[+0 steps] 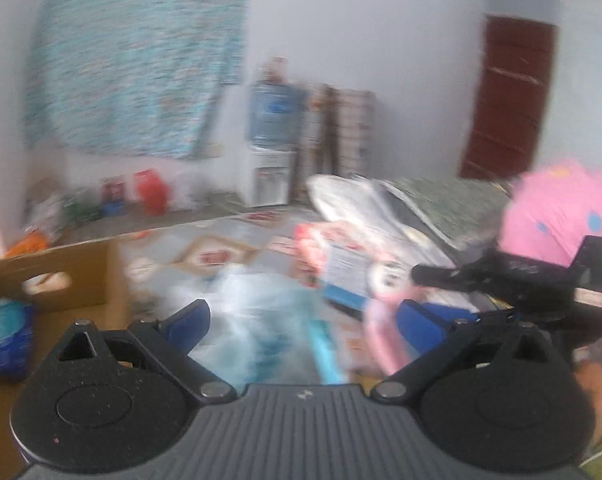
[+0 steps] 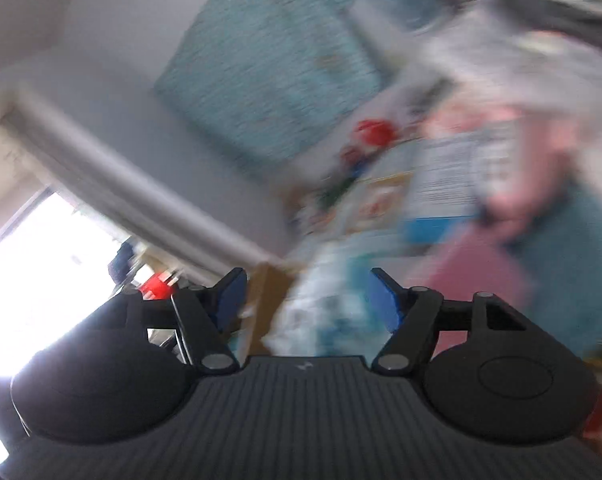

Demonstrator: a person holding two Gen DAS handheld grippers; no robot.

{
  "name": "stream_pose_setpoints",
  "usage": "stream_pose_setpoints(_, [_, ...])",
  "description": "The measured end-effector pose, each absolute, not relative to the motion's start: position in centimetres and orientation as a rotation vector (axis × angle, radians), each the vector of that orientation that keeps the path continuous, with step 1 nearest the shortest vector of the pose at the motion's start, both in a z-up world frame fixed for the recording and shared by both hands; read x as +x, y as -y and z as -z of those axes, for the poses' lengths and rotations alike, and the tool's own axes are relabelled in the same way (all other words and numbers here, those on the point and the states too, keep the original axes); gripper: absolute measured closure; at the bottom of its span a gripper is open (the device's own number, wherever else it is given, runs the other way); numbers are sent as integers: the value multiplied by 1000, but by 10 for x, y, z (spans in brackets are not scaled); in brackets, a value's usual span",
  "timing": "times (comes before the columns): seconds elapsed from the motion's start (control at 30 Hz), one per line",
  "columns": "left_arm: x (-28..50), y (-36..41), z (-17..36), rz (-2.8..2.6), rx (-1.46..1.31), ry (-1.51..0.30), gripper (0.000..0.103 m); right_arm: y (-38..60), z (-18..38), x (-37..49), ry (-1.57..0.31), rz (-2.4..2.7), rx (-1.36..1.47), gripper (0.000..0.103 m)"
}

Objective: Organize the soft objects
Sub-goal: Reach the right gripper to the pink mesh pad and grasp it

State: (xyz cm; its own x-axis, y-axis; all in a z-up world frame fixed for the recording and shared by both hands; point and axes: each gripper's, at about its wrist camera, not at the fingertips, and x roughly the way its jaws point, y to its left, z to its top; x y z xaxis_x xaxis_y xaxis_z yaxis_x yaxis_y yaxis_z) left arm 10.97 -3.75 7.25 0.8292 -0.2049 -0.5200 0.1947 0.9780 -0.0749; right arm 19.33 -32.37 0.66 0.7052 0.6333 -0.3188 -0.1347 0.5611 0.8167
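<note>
In the left wrist view my left gripper (image 1: 305,320) stands wide open above a blurred white and light-blue soft pack (image 1: 261,320), and its blue pads do not touch the pack. A brown cardboard box (image 1: 69,276) at the left holds a blue and white pack (image 1: 7,332). A pink dotted soft toy (image 1: 561,208) sits at the right, behind the black body of the other gripper (image 1: 541,280). In the right wrist view my right gripper (image 2: 307,300) is open. A blurred white-blue pack (image 2: 325,312) lies beyond its pads, apart from them.
A patterned mat (image 1: 205,256) covers the floor, with a blue and white carton (image 1: 345,276) and pink items (image 1: 381,332) on it. A teal cloth (image 1: 141,64) hangs on the wall beside a water dispenser (image 1: 273,148) and a dark red door (image 1: 509,96). A bright window (image 2: 41,264) is at the left.
</note>
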Motion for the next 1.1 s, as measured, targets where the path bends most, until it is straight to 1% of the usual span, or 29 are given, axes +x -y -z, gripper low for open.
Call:
stream_pose_setpoints(0.17, [138,99,-43,274,91,-582,3,342,48,201,-747,-410,976,36])
stream_pose_setpoints(0.2, [148,108,-37,282,102,-597,6,340,59,205,-770,-400,1001,36])
stream_pose_setpoints(0.23, [153,114,-33,282,107,-607,9,342,66,209,-785,-396,1020,36])
stream_pose_setpoints(0.3, [169,124,-24,282,115,-631,19,341,81,214,-810,-394,1065,36])
stream_pose_setpoints(0.33, [176,128,-20,284,122,-644,21,340,87,218,-819,-403,1087,36])
stream_pose_setpoints(0.4, [190,137,-10,280,138,-684,34,339,99,228,-841,-418,1133,36])
stream_pose_setpoints(0.53, [206,144,3,266,163,-733,47,333,123,240,-882,-418,1210,36])
stream_pose_setpoints(0.57, [210,147,7,257,171,-739,52,331,129,244,-892,-418,1228,36])
stream_pose_setpoints(0.6, [213,147,10,249,178,-746,56,330,134,248,-903,-422,1242,36])
stream_pose_setpoints(0.63, [214,147,11,247,178,-751,56,328,139,250,-915,-428,1255,36])
stream_pose_setpoints(0.7, [217,145,15,251,177,-766,64,324,147,255,-932,-433,1277,36])
stream_pose_setpoints(0.8, [219,144,20,262,187,-779,65,321,143,260,-917,-443,1283,37])
stream_pose_setpoints(0.87, [222,143,22,265,190,-788,65,317,140,263,-891,-459,1277,45])
stream_pose_setpoints(0.9, [223,142,22,265,186,-793,63,316,140,264,-884,-457,1269,47])
stream_pose_setpoints(0.97, [226,141,22,260,173,-799,59,314,139,265,-868,-451,1254,56])
stream_pose_setpoints(1.03, [229,140,23,251,173,-801,55,312,139,269,-861,-448,1253,62])
stream_pose_setpoints(1.1, [233,140,25,250,175,-817,48,313,140,270,-855,-448,1256,64])
